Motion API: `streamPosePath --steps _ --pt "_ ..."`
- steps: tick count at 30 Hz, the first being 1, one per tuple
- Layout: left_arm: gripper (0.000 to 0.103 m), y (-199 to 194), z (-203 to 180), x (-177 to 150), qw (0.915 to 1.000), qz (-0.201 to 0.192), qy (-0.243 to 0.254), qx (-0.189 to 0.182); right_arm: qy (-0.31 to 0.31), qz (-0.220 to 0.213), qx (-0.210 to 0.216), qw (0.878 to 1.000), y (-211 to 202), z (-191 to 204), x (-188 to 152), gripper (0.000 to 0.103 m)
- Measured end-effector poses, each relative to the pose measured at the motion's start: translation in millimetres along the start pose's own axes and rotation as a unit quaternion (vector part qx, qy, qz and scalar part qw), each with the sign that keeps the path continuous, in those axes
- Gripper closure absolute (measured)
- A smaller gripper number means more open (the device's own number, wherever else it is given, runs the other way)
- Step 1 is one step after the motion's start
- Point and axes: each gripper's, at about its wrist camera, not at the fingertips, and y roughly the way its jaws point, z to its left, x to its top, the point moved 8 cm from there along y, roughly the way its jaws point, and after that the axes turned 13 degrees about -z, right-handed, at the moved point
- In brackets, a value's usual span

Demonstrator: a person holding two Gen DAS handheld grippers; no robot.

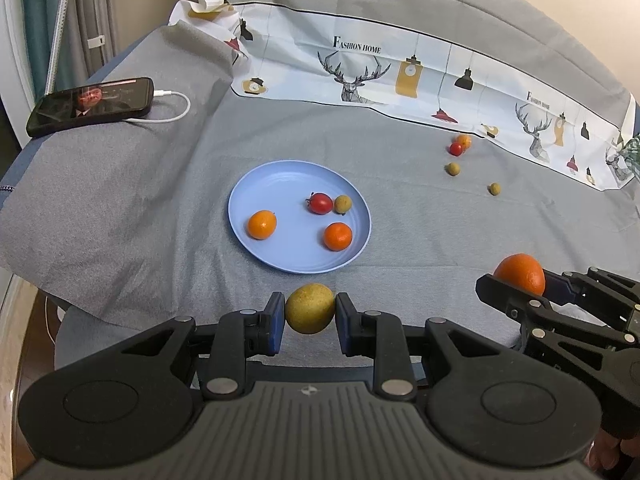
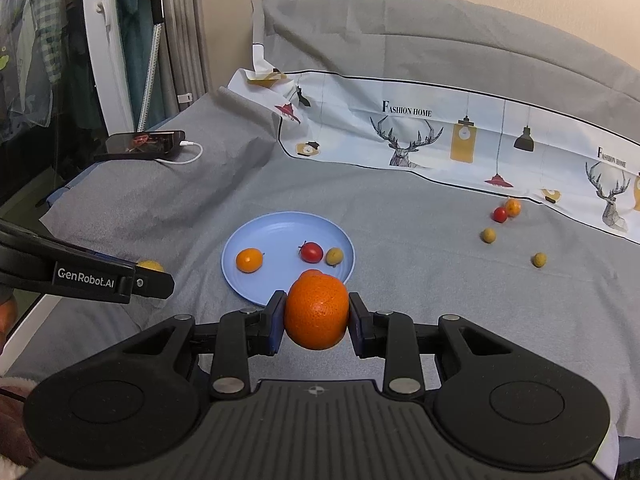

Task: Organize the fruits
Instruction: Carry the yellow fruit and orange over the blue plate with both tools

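My left gripper point(image 1: 310, 309) is shut on a yellow-green fruit point(image 1: 310, 307), held just in front of the blue plate point(image 1: 280, 184). My right gripper point(image 2: 316, 312) is shut on a large orange point(image 2: 317, 312), near the plate's point(image 2: 272, 228) front edge; it also shows in the left wrist view point(image 1: 520, 272). The plate holds two small oranges point(image 1: 262, 224) point(image 1: 338, 236), a red tomato point(image 1: 320, 203) and a small yellow-green fruit point(image 1: 343, 203). Loose on the grey cloth at the far right lie a small orange point(image 1: 464, 141), a red tomato point(image 1: 455, 149) and two small yellow-green fruits point(image 1: 453, 168) point(image 1: 495, 189).
A phone point(image 1: 92, 104) with a white charging cable lies at the far left on the raised cloth. A patterned white sheet point(image 1: 400, 72) runs along the back. The bed's left edge drops off beside a white frame point(image 2: 104, 40).
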Motion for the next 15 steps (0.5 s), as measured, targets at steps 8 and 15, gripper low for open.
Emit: streamPosePath --steps 8,15 --pt "0.074 10 4 -1 0.9999 0.010 -0.005 0.002 -0.005 0.011 0.002 1.000 9 1 -3 0.070" --pt "0.074 21 10 5 0.9997 0.016 -0.013 0.010 -0.004 0.018 -0.001 1.000 20 -2 -5 0.070"
